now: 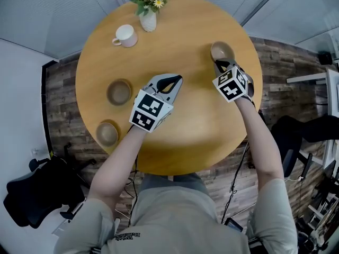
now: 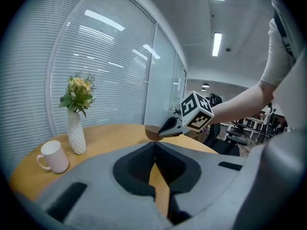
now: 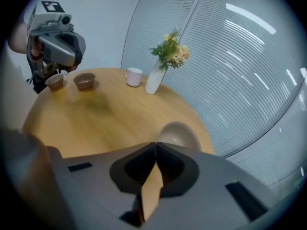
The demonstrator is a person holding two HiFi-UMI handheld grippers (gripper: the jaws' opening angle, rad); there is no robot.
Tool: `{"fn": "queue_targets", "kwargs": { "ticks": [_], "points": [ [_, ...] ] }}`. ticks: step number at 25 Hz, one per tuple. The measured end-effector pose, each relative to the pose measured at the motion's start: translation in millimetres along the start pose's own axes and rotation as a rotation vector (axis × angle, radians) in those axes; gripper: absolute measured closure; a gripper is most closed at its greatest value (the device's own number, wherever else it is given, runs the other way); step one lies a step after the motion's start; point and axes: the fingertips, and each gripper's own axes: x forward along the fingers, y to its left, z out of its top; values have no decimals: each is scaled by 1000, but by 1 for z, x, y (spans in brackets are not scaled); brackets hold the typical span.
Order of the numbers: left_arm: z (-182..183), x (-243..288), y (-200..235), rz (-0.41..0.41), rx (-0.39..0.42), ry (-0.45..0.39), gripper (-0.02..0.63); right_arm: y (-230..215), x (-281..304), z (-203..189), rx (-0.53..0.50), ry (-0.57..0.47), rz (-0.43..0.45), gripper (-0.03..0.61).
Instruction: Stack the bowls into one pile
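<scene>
Three bowls, none stacked yet; the step in hand is judged to be the approach to the first pickup.

Head view: round wood-grain table [image 1: 201, 126], smooth top. Lone bowl [image 1: 222, 51] at 2 o'clock, middle bowl [image 1: 119, 91] at 9, near bowl [image 1: 107, 133] at 8, all small, round and glossy. Mug [image 1: 125, 35] at 11, vase [image 1: 149, 20] of flowers at 12. Right gripper [image 1: 222, 65] just beside the lone bowl; left gripper [image 1: 175, 81] over mid-table, well apart from any bowl.

Left gripper view: left gripper [image 2: 154, 145], grey matte jaws, tips pressed together on nothing. Ribbed white vase [image 2: 76, 133] at 9.

Right gripper view: right gripper [image 3: 156, 145], tips likewise pressed together and empty; lone bowl [image 3: 180, 133] sits just past them at 1 o'clock.

Next move calls for parting the right jaws to pinch that rim, a thin, slick edge.
</scene>
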Motion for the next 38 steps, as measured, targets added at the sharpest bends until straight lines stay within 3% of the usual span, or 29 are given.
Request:
{"fn": "queue_targets", "kwargs": {
  "ticks": [14,19,27,38],
  "points": [
    [81,-77,1,87,127,-94,592,-18,-107,80,-58,-143,-67,548],
    [95,-109,-9,103,148,-109,592,-14,-136,96,12,-197,-42,548],
    [96,-152,-17,138,159,-120,592,4,-169,118,-14,-238,-47,548],
    [81,-204,-7,214,140,-127,592,66,-176,169,-108,-302,42,548]
  ]
}}
